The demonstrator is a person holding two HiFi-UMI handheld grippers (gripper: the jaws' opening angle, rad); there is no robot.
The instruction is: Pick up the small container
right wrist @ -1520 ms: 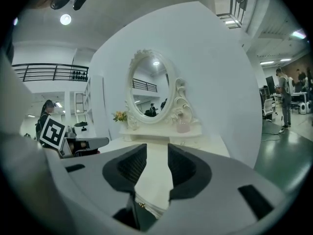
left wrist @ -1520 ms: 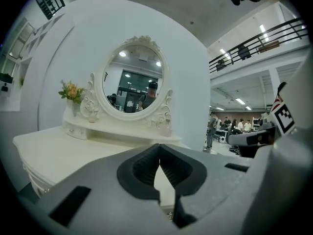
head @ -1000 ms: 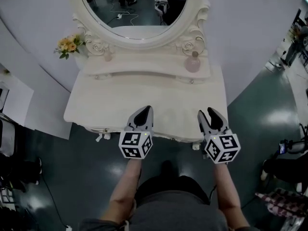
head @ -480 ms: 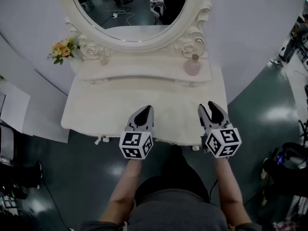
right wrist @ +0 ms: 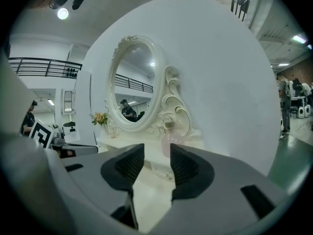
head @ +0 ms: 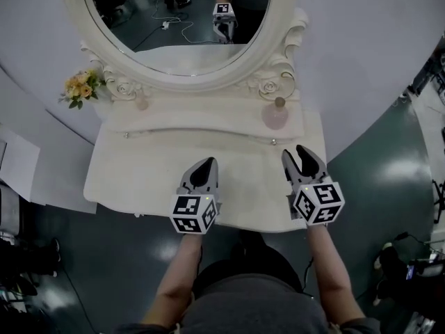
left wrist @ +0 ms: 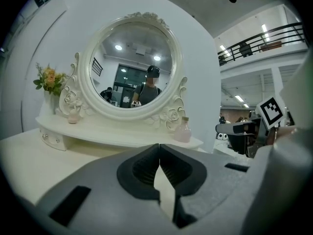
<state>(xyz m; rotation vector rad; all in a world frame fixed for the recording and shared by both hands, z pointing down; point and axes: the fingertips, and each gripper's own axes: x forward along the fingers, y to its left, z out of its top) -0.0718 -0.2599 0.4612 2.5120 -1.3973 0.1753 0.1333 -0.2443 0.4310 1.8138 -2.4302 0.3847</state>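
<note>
White vanity [head: 139, 176], small pink container [head: 275, 115]

tabletop [head: 146, 176] lies free; shelf [head: 201, 120] with small container [head: 275, 115] stands beyond.

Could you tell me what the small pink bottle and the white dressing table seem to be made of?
The small pink round-bellied bottle looks like translucent glass or plastic: light shows through its body. The cream-white dressing table looks like painted wood or moulded resin with a satin finish: even colour, soft sheen, carved roses.
</note>
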